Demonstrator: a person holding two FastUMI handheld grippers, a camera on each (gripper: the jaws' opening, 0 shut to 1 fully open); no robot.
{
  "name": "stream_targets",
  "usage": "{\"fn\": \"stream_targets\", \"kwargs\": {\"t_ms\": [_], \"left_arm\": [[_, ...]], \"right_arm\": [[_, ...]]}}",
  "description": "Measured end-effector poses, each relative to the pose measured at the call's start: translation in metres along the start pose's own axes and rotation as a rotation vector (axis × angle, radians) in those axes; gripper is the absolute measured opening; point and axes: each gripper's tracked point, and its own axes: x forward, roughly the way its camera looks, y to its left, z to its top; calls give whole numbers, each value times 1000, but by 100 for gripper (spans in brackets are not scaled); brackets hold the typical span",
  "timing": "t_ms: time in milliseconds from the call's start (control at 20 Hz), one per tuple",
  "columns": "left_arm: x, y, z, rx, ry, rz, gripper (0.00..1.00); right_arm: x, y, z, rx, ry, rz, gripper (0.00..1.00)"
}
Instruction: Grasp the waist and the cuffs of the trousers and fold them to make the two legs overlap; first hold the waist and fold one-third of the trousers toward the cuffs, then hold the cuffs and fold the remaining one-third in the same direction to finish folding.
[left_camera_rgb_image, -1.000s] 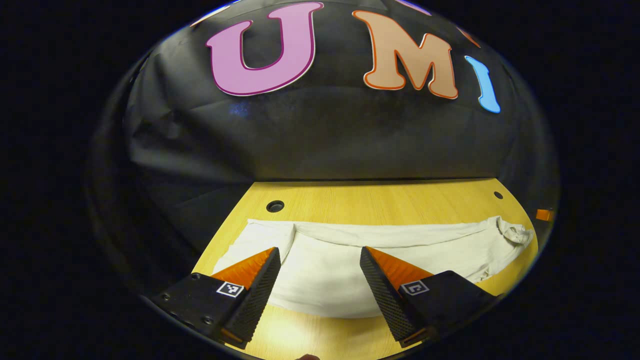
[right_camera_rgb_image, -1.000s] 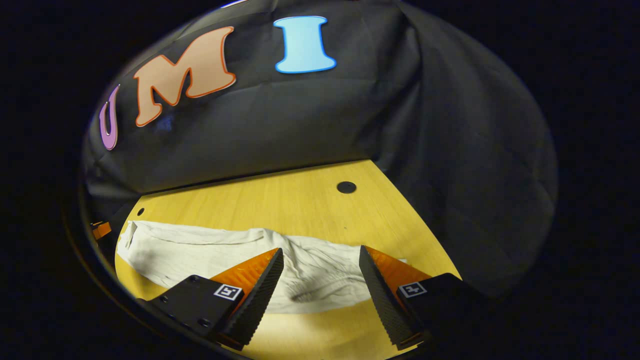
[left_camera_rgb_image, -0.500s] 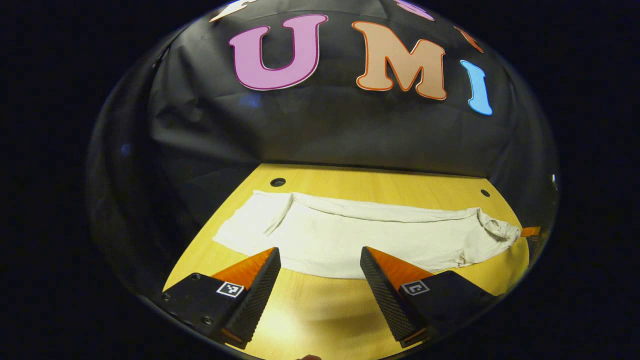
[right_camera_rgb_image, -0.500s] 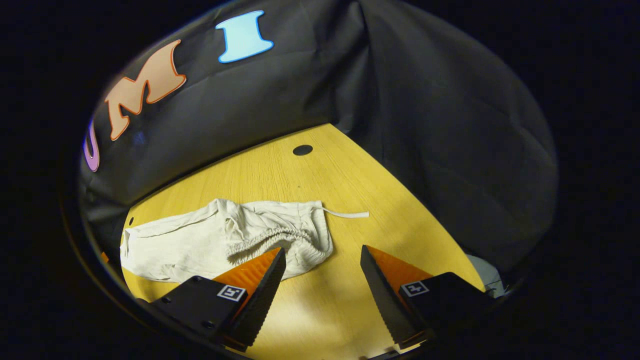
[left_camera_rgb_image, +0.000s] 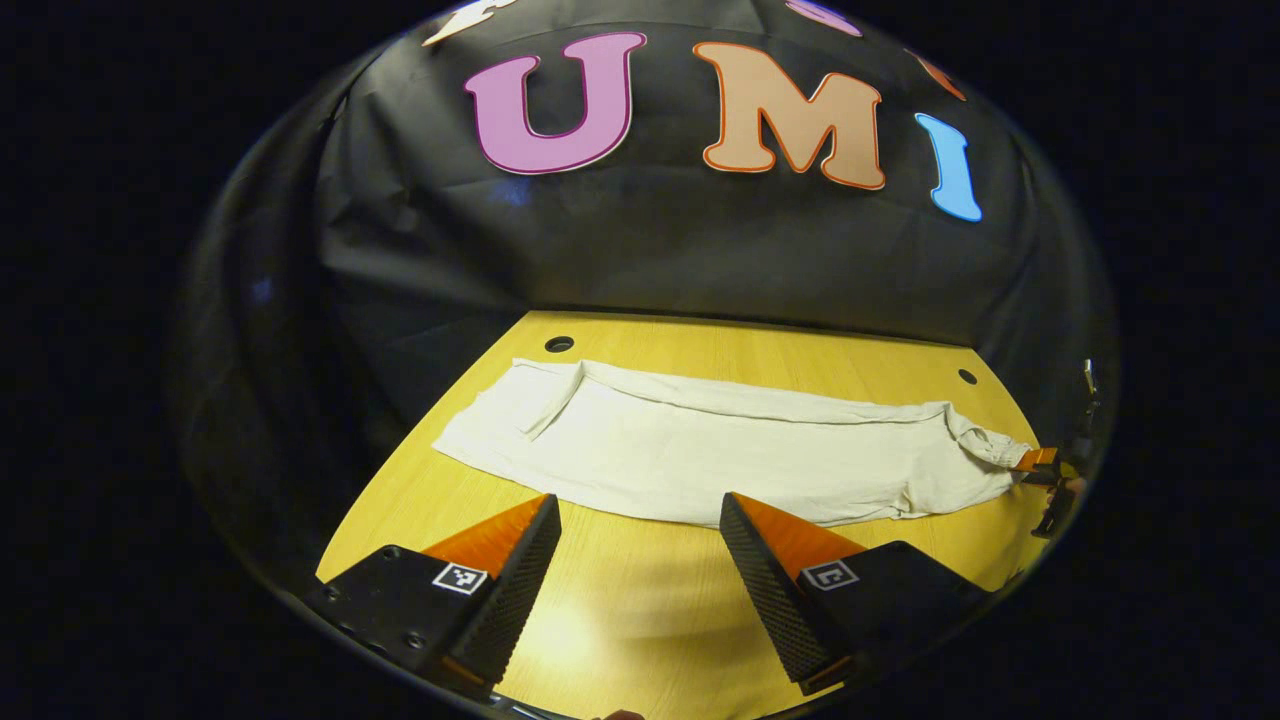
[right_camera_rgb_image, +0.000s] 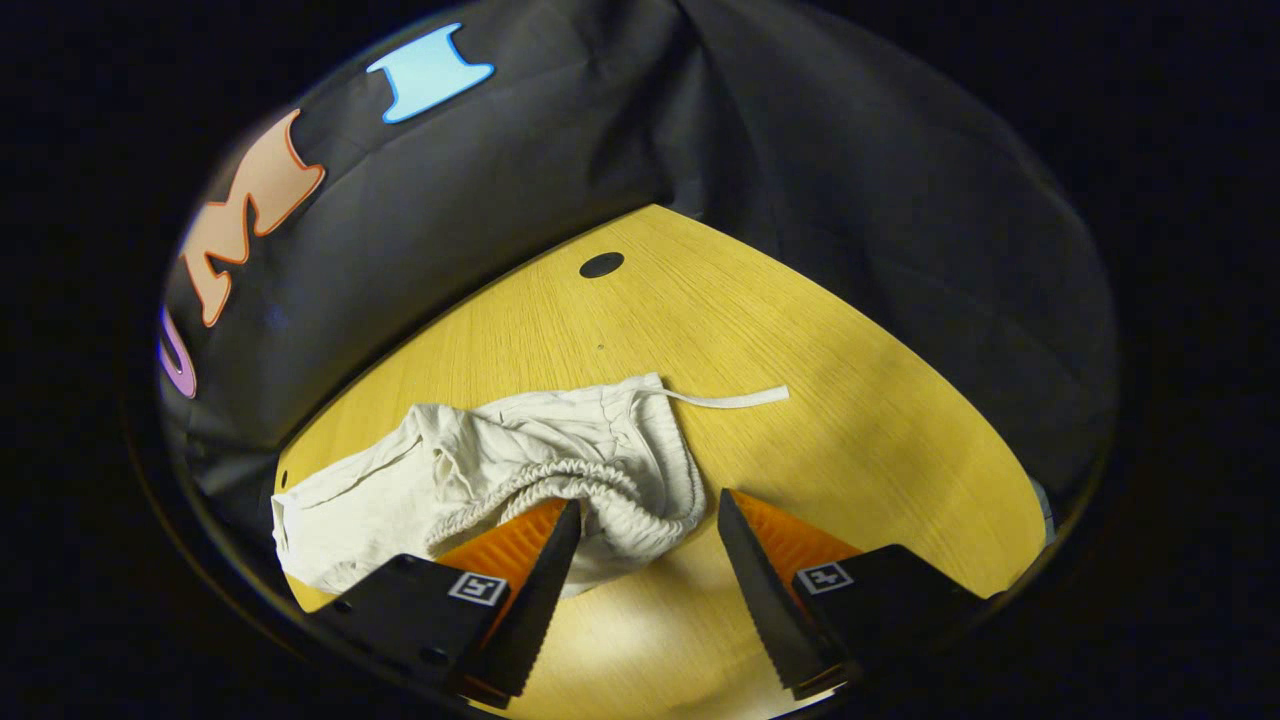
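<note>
Crumpled cloth trousers (right_camera_rgb_image: 520, 470), ribbed elastic waist (right_camera_rgb_image: 610, 505), woodgrain table (right_camera_rgb_image: 800, 330)

Over the last second the left claw (left_camera_rgb_image: 640, 520) has drawn back from the trousers (left_camera_rgb_image: 700, 455): its fingers stood over the cloth before, and now they stand over bare table (left_camera_rgb_image: 620, 620) with the whole garment stretched out beyond them. The right claw (right_camera_rgb_image: 645, 520) has swung toward the waist end, so the gathered waistband (right_camera_rgb_image: 600, 500) now lies between its parted fingers, and the drawstring (right_camera_rgb_image: 730, 400) has come into sight.
</note>
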Motion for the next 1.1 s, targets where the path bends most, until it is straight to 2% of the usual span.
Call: {"fn": "stream_targets", "kwargs": {"t_ms": [50,100,200,350,400,450,550,600,800,1100], "left_arm": [[0,-1,1,3,1,-2,98],[0,-1,1,8,0,-4,98],[0,-2,1,23,-2,-4,98],[1,-7,3,44,-2,-8,97],[2,-10,4,48,-4,-12,97],[3,-11,5,48,-6,-16,98],[3,-11,5,45,-6,-25,98],[1,-11,5,46,-7,-30,98],[3,-9,4,41,-20,-61,98],[12,14,3,-1,-19,-119,97]], "right_arm": [[0,0,-1,5,2,-3,70],[0,-1,0,2,0,-7,65],[-2,-2,0,11,6,2,63],[1,3,6,17,-19,20,33],[-1,4,5,4,-22,18,30],[-3,6,7,-9,-31,17,22],[-8,9,11,-34,-56,16,22],[-11,13,15,-39,-70,18,16],[-29,24,28,-42,-138,49,16],[-98,64,52,-74,-271,107,16]]}}
